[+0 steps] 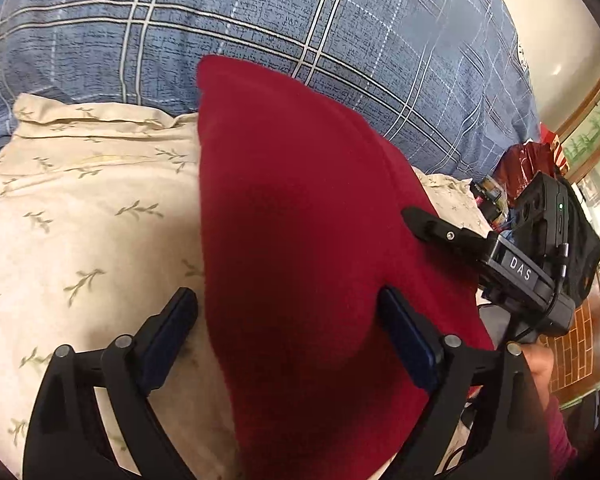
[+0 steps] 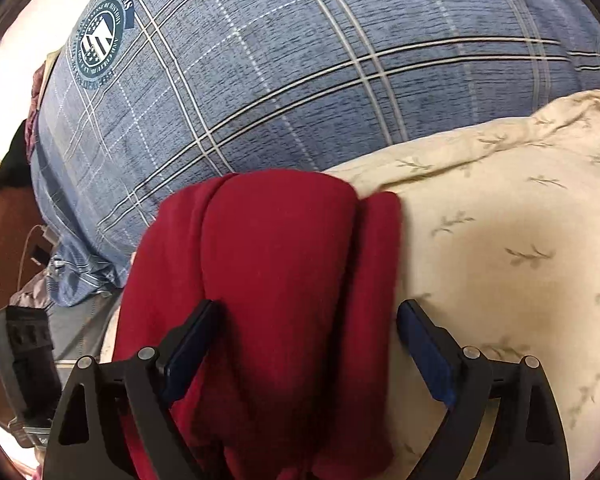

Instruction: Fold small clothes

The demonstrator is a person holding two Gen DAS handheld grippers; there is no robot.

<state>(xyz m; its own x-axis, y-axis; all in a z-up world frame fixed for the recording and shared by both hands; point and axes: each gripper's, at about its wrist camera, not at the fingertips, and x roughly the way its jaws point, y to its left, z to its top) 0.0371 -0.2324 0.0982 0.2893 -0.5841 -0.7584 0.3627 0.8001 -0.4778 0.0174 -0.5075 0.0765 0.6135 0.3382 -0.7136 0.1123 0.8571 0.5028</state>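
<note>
Left wrist view: red garment (image 1: 300, 220) is lying folded across the centre on the cream bedsheet (image 1: 80, 220), so left gripper (image 1: 288, 320) and right gripper (image 2: 308, 324) are hovering, jaws released.

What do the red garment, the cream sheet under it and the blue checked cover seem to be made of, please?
Red garment: soft matte knit, perhaps fleece or jersey; it drapes in rounded folds.
Cream sheet: thin woven cotton by its look, printed with sprigs and finely creased.
Blue checked cover: woven fabric with a mottled, denim-like print.
</note>
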